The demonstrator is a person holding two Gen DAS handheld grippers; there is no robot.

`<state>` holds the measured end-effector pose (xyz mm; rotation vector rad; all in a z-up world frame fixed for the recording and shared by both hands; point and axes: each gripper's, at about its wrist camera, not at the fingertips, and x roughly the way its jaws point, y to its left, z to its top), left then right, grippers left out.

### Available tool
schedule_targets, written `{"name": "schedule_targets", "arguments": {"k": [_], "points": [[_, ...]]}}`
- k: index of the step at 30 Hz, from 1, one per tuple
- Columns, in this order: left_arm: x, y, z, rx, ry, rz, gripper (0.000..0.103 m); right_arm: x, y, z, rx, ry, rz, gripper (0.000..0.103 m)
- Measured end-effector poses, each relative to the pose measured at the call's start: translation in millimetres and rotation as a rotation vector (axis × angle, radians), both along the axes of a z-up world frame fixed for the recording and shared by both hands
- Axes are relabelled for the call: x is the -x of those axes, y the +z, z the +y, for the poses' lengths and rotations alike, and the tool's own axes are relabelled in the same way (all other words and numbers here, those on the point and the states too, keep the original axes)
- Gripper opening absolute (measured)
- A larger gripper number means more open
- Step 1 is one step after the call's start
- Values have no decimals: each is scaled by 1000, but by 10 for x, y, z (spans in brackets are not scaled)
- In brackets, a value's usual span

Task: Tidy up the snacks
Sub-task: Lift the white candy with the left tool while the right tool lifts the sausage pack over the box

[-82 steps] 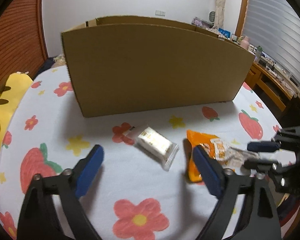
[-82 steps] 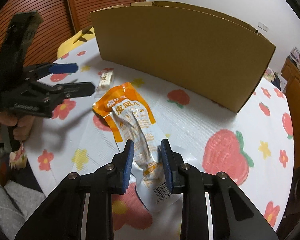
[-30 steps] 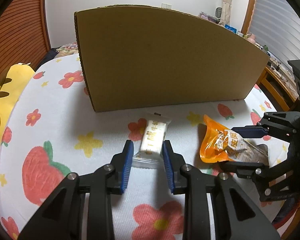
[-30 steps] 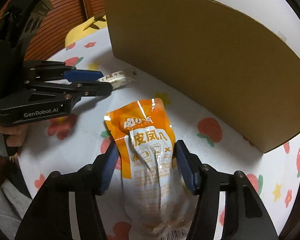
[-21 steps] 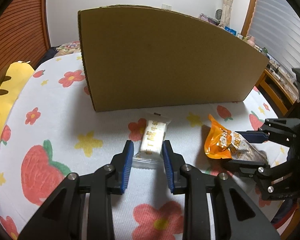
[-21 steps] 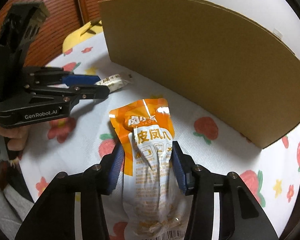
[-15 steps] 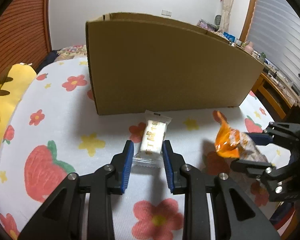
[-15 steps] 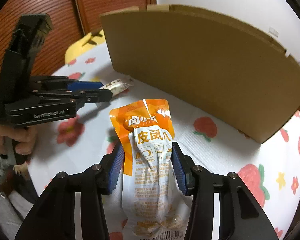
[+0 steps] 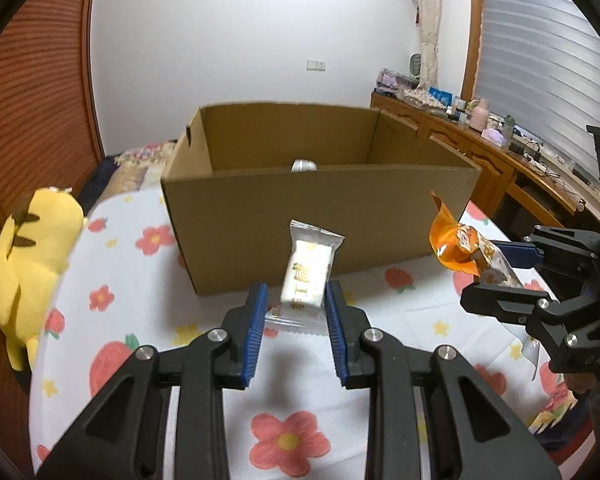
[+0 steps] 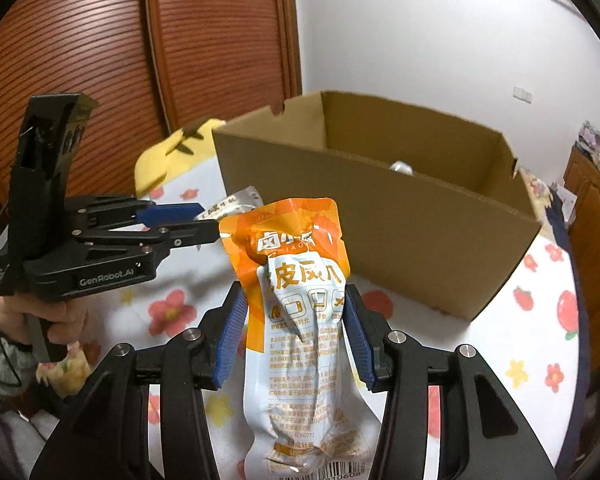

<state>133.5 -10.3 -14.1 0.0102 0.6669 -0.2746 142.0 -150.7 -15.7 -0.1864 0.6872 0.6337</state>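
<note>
My left gripper [image 9: 296,298] is shut on a small white wrapped snack [image 9: 306,276] and holds it in the air in front of the open cardboard box [image 9: 260,216]. My right gripper [image 10: 296,308] is shut on an orange and white snack pouch [image 10: 300,300], also lifted above the table. The pouch [image 9: 464,254] and right gripper [image 9: 496,276] show at the right of the left wrist view. The left gripper [image 10: 200,222] with its snack [image 10: 236,200] shows at the left of the right wrist view. A pale item [image 9: 304,165] peeks over the box's front wall from inside.
The box [image 10: 380,200] stands on a round table with a flower and strawberry cloth [image 9: 148,320]. A yellow plush toy [image 9: 24,248] lies at the table's left edge. A wooden sideboard with clutter [image 9: 480,136] runs along the right wall.
Both grippers have risen from the table with their snacks held. The view now looks over the box's front wall into its inside.
</note>
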Motion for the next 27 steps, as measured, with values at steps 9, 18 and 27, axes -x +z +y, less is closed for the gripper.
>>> {"name": "schedule_targets", "arguments": {"k": [9,18,27], "points": [[-86,310,-48,-21,-11,-77,27,-46,343,-73,-19,-17,-77,49],[-292,493,-60,-41,-11,-110,27,-252,650,-52,-20,-37,-142,49],[-565,716,-18,-36,1,-143,27,-556,916,-9,-17,-75,-200,49]]}}
